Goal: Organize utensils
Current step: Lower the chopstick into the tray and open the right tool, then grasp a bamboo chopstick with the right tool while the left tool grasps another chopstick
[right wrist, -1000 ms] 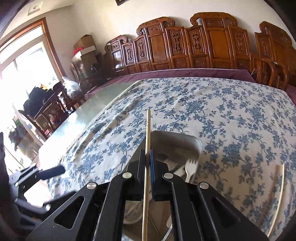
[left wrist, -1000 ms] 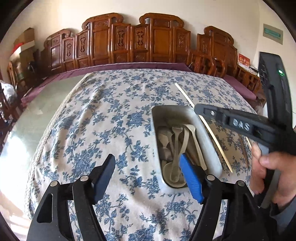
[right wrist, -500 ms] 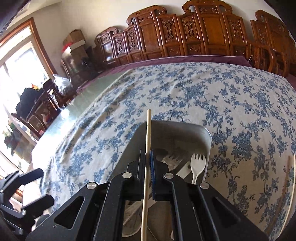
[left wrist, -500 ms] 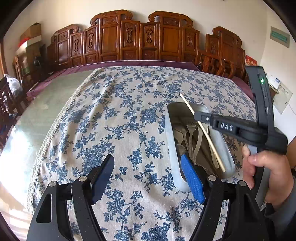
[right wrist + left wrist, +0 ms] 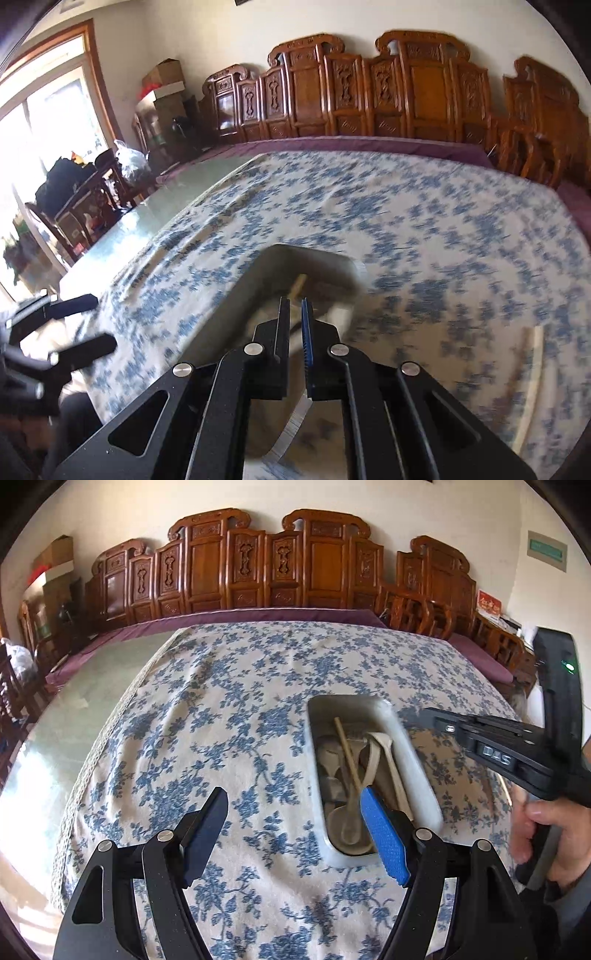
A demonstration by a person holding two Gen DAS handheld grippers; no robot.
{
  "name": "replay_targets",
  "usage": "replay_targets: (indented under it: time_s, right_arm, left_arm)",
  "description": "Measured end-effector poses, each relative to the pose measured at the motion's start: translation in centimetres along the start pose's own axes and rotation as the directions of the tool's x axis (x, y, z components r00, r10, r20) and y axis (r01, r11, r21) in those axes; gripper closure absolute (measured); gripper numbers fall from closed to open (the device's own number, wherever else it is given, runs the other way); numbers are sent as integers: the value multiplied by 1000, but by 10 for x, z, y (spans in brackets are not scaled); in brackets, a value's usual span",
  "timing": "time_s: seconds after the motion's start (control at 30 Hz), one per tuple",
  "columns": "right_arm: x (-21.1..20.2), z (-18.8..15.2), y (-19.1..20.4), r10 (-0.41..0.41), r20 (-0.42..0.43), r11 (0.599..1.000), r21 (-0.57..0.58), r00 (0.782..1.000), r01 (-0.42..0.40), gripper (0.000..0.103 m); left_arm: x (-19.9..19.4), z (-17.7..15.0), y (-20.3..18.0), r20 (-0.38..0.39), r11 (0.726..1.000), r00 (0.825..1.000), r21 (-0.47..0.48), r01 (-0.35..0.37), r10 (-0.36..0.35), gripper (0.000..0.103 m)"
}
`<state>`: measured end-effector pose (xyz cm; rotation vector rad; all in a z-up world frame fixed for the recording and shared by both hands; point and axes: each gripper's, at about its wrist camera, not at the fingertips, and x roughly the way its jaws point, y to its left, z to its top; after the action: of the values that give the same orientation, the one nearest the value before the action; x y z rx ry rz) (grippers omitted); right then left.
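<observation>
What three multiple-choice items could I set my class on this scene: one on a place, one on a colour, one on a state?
1. Where does the metal tray stand?
A. on the flowered tablecloth
B. on the bare green tabletop
C. on a wooden chair

2. What colour is the pad on one finger of the left gripper?
A. red
B. green
C. blue

3. How is the left gripper?
A. shut on a spoon
B. open and holding nothing
C. shut on the tray's rim

Key:
1 A: the metal tray sits with the flowered tablecloth showing around it.
2 C: the pad is bright blue, while the other finger looks dark.
3 B: the left gripper has its fingers spread wide, with only cloth between them.
</observation>
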<state>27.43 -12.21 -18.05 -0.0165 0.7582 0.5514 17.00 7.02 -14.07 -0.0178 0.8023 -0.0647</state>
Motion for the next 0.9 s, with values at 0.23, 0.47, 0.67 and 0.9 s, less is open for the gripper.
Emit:
replay_targets:
  time_s: [0.23, 0.47, 0.67, 0.9]
  right_arm:
    - [-48, -18, -53, -118, 24, 993, -18, 993, 118, 94]
    - [-62, -40, -123, -266, 7, 964, 18, 964, 266, 83]
    - [-49, -64, -171, -301, -44, 943, 134, 953, 304, 76]
    - [-30, -79, -189, -284, -126, 939, 162, 950, 303, 76]
  left_arm:
    - [0, 5, -27, 16, 999, 999, 34, 32, -33, 29]
    - [9, 9, -56, 3, 996, 999, 73, 49, -49, 28]
    - [19, 11, -87, -8, 991, 998, 121, 63, -62, 22]
    - [37, 11, -117, -40, 984, 995, 150, 94, -89, 21]
